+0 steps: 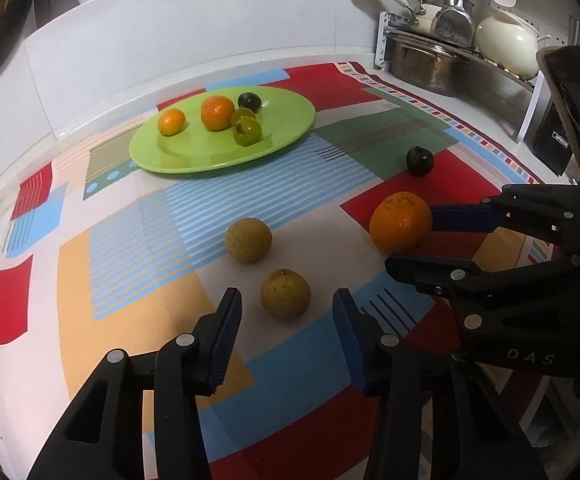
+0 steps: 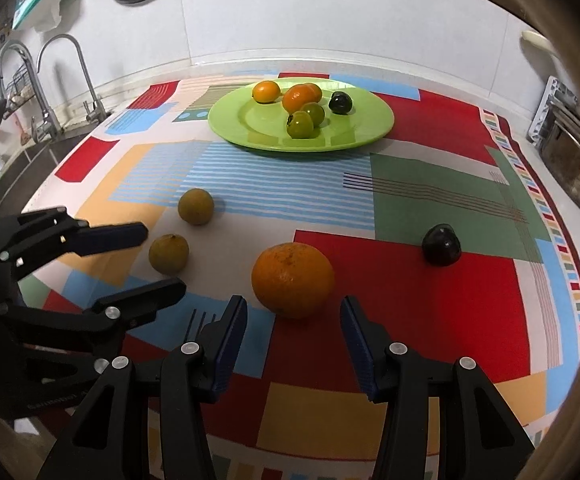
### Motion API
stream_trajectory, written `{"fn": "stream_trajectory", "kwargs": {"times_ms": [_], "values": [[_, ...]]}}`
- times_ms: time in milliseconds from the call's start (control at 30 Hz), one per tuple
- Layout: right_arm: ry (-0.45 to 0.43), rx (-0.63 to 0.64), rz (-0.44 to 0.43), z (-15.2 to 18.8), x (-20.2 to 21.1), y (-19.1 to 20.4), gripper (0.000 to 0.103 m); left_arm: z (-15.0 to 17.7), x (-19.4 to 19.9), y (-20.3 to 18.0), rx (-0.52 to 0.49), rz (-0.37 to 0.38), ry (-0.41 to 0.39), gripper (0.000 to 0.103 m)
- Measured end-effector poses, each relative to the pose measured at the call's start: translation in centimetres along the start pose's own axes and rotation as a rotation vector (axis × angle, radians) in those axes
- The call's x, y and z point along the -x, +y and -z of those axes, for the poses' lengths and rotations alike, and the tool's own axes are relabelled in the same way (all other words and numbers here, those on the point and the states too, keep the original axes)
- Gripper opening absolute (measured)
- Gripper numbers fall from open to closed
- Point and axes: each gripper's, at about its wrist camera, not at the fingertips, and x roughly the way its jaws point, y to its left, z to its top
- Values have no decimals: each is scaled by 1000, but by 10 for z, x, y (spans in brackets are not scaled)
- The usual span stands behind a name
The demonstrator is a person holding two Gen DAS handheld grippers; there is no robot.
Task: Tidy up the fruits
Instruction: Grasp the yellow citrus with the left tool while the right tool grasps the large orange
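A green plate (image 1: 290, 128) (image 2: 369, 128) at the back of the cloth holds two orange fruits, two green ones and a dark one. Loose on the cloth lie two yellow-brown fruits (image 1: 285, 294) (image 1: 248, 239), a big orange (image 1: 401, 221) (image 2: 292, 278) and a dark plum (image 1: 419, 161) (image 2: 441, 245). My left gripper (image 1: 288, 308) is open, its fingers on either side of the near yellow-brown fruit (image 2: 168, 253) but short of it. My right gripper (image 2: 293, 314) is open just in front of the big orange; it also shows in the left wrist view (image 1: 409, 240).
A patterned cloth (image 1: 130, 264) covers the counter. Pots and a dish rack (image 1: 445, 52) stand at the back right. A sink with taps (image 2: 46, 120) lies to the left. A white wall backs the counter.
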Motion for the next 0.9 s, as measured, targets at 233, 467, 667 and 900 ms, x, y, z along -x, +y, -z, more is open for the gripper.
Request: {"fn": "stream_trajectory", "kwargs": {"times_ms": [233,467,667,900], "values": [[-5,-17,-7,-4,-7,-2,50,-4,-6,3,15,11,8,35],[-7,-39,-21,-7,-11,-5,43,-5,-10,5,25,15,21,26],[-14,-47,-24,-8,-10,-4,43,-8,-4,7,45,20,6,26],[-42,-41,-19,-11,0,-1,43,-12,9,11,46,19,-18,26]]}}
